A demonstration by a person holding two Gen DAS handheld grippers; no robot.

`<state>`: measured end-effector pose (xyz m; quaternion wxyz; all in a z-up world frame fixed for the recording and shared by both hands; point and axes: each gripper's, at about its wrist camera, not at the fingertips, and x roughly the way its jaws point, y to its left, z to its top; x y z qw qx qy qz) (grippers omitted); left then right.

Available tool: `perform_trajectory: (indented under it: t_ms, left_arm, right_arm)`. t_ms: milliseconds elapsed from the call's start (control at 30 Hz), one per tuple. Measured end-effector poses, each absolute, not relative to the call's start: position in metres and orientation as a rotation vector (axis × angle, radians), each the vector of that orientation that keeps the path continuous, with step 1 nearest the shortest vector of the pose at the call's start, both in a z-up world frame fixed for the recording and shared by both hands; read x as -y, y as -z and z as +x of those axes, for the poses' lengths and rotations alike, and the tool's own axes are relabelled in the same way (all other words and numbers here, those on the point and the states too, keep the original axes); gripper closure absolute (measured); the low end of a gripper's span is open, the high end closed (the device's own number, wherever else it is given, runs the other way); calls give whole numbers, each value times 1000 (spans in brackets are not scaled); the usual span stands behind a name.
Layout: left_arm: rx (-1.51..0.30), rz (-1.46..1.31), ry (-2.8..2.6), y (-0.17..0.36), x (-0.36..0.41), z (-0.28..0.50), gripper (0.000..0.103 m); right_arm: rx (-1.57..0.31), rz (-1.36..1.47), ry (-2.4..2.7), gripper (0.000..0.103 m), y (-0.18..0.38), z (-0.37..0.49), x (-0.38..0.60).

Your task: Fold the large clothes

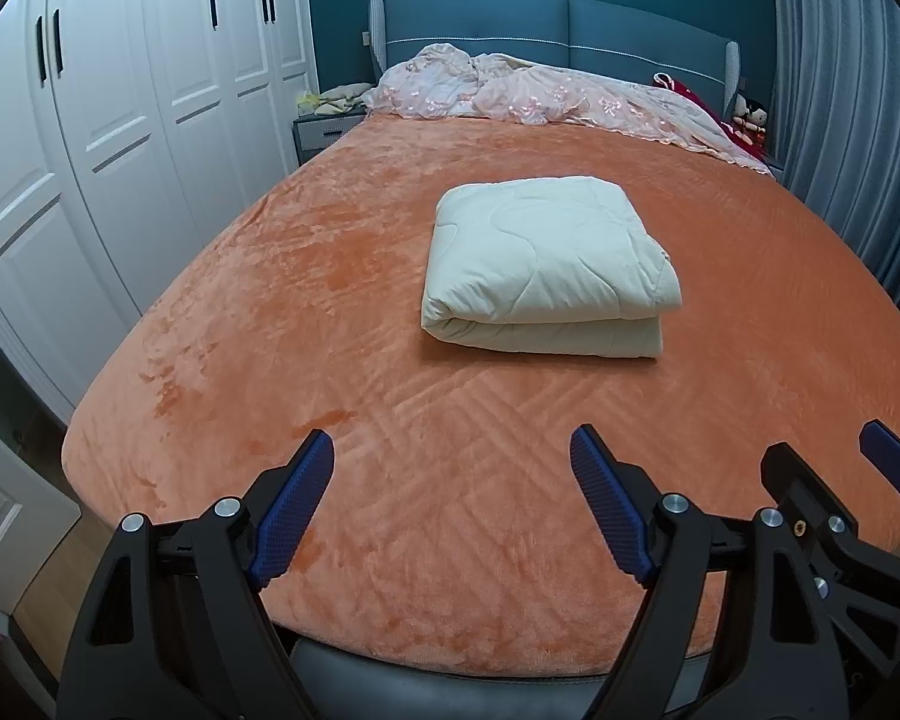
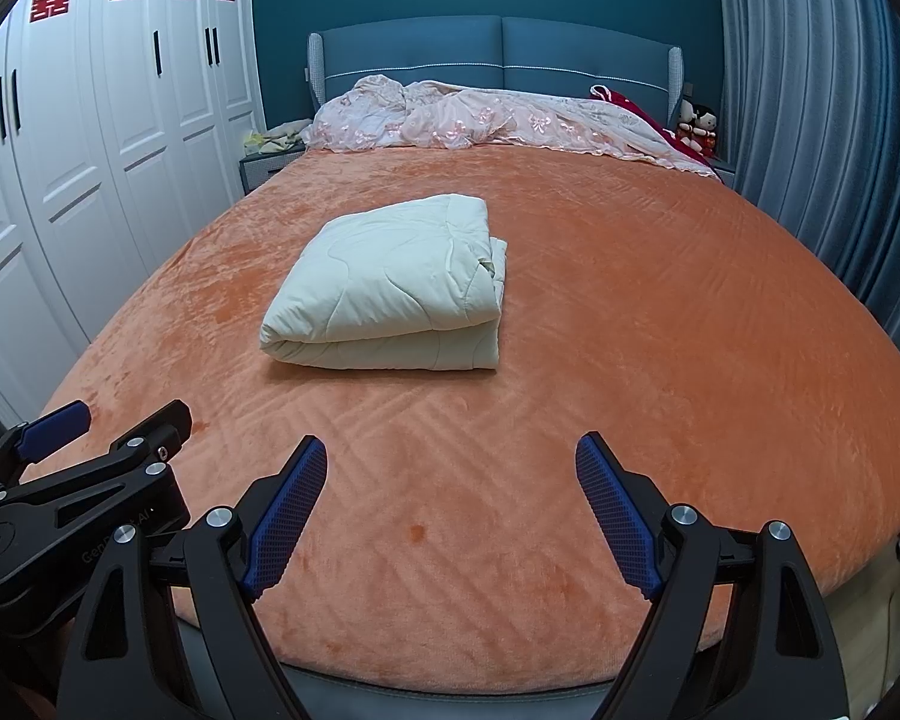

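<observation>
We hold our left gripper (image 1: 452, 456) and right gripper (image 2: 451, 462) side by side above the near edge of the orange plush bedspread (image 1: 390, 420), each with its blue-padded fingers (image 2: 288, 510) spread wide and nothing between them. The cream quilted comforter (image 1: 546, 264) lies well ahead of the fingertips, in the middle of the bed, already folded into a compact rectangular bundle with stacked layers showing at its near edge. We judge the folding essentially done; at most a final tidy is left. A crumpled pink floral cover (image 2: 480, 120) lies beyond, by the headboard.
</observation>
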<state>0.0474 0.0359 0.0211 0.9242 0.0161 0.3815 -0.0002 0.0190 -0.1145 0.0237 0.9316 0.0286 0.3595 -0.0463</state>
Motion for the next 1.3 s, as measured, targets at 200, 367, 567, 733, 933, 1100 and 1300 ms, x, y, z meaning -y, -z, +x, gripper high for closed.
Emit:
perform_trajectory:
  t_ms: [200,367,567,733,933,1100,1300]
  left_arm:
    - [-782,34,1,-22,-36,48,25]
    - [-784,35,2,-21,-35,48,25]
    - [-801,36,17,-22,-37,52,25]
    - [-833,55,43,-14,-35,60,26]
    - [-864,57,36,3,-32,69,25]
    - [-884,67,7,19,-33,81,25]
    - [-894,75,-9,27,-36,93,25]
  right_arm:
    - [-735,59,95,20,-24,19,115]
    - [-737,60,94,20,-23,19,116]
    - [-737,60,92,20,-23,19,116]
    - [-757,50,100,20,-18,23,114]
    - [-797,54,101,20,-3,35,113]
    - [-833,30,95,20,11,48,105]
    - [-842,44,105,20,21,58,105]
